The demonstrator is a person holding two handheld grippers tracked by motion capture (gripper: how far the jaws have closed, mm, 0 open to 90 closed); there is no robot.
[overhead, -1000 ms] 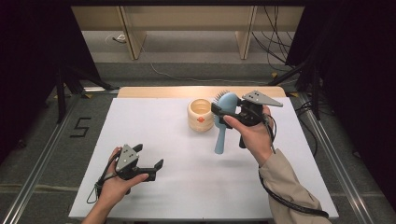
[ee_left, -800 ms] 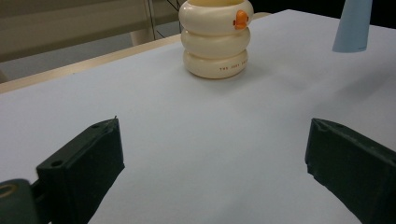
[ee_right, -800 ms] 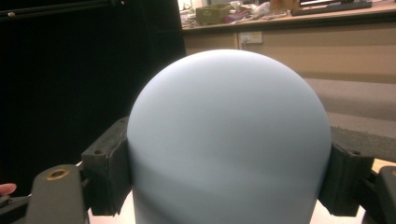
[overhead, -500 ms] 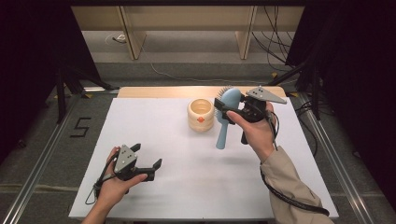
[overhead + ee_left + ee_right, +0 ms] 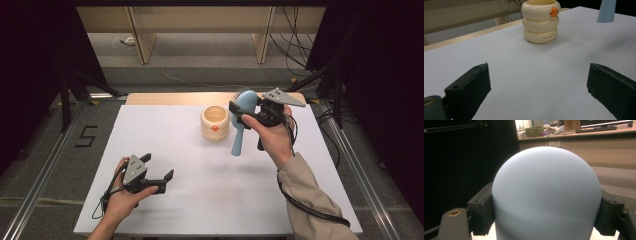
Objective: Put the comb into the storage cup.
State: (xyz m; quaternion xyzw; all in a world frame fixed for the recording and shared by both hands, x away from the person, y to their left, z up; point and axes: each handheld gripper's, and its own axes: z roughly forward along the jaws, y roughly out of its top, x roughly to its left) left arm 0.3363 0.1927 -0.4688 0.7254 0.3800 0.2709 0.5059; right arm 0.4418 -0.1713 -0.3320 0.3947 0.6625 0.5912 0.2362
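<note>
Holding the blue hairbrush [image 5: 241, 125] by its head, the right gripper [image 5: 239, 113] sat upper right of centre in the high view, jaws clamped on both sides of the head, handle hanging down and clear of the table [image 5: 200, 200], as far as that angle showed. Brush was just right of the cream cup [image 5: 215, 123], probably not touching. Left gripper [image 5: 159, 174] rested lower left on the table, jaws wide apart, nothing between them.
</note>
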